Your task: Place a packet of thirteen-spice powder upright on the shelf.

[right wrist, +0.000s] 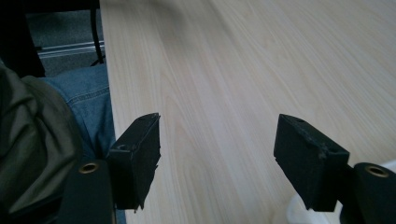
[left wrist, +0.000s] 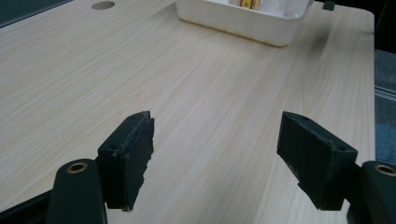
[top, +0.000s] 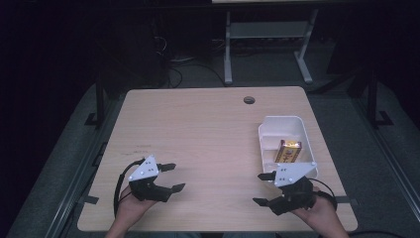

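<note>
From the high view, the left claw sits near the desk's front-left corner, jaws spread wide and nothing between them, while the right claw hovers near the front-right corner, also wide and empty, just in front of a white tray that lies along the right edge. Inside the tray rests a small yellow-and-red box, toward its near end. A round hole marks the desk's far edge. In the left gripper view, the left claw gapes over bare wood, with the white tray across the desk at the far edge. In the right gripper view, the right claw stands wide above the desk's front edge, a person's denim-clad leg showing beside it.
</note>
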Motion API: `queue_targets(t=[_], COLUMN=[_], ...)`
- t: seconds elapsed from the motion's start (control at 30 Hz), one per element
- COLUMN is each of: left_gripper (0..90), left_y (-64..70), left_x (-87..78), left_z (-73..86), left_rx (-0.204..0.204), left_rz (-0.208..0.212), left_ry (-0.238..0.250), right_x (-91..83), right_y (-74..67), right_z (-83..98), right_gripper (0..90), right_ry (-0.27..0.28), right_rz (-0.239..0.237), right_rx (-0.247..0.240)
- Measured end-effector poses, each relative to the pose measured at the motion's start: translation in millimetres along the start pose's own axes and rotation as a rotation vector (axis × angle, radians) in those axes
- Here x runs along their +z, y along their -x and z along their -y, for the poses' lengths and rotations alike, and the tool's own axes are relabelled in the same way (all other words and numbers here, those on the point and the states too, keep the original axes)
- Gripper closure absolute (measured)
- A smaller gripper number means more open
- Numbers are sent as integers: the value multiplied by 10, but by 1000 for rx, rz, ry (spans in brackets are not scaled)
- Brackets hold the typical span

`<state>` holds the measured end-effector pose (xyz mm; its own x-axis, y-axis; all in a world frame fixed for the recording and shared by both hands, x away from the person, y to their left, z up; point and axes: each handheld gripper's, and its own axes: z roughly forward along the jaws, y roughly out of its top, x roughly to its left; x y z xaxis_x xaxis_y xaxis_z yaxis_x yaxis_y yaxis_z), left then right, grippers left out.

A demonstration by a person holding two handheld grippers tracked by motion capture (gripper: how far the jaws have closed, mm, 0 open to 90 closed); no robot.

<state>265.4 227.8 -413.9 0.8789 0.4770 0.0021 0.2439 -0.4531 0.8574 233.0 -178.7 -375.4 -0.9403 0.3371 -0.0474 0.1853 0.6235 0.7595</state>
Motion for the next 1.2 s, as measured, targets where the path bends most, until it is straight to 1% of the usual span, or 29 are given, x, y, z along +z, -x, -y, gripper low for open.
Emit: queue_targets(t=[0.17,0.33,0.5,0.7,0.77,0.9,1.0,1.2], left_gripper=[263,263,263,262,261,261,262,259], left_y=[-10,-14,-21,-21,-19,-13,-6,-8], left_x=[-8,-15,-19,-13,-7,5,17,22], left_z=[5,7,9,13,15,18,19,16], left_rx=[-4,-7,-9,-5,-4,2,4,12], left_rz=[-1,-5,-7,-9,-10,-9,-8,-7], left_ry=[3,8,8,3,0,-6,-8,-11], right_x=[129,226,315,433,467,522,563,613], right_y=[-40,-64,-78,-109,-115,-135,-154,-183], right_z=[-58,-91,-97,-93,-81,-59,-40,9], right_gripper=[305,302,303,293,293,293,293,280], right_ry=[-3,-10,-9,-26,-21,-29,-39,-26], right_rz=[-33,-46,-66,-84,-93,-95,-91,-81], right_rx=[-11,-22,-19,-21,-15,-11,-17,-5])
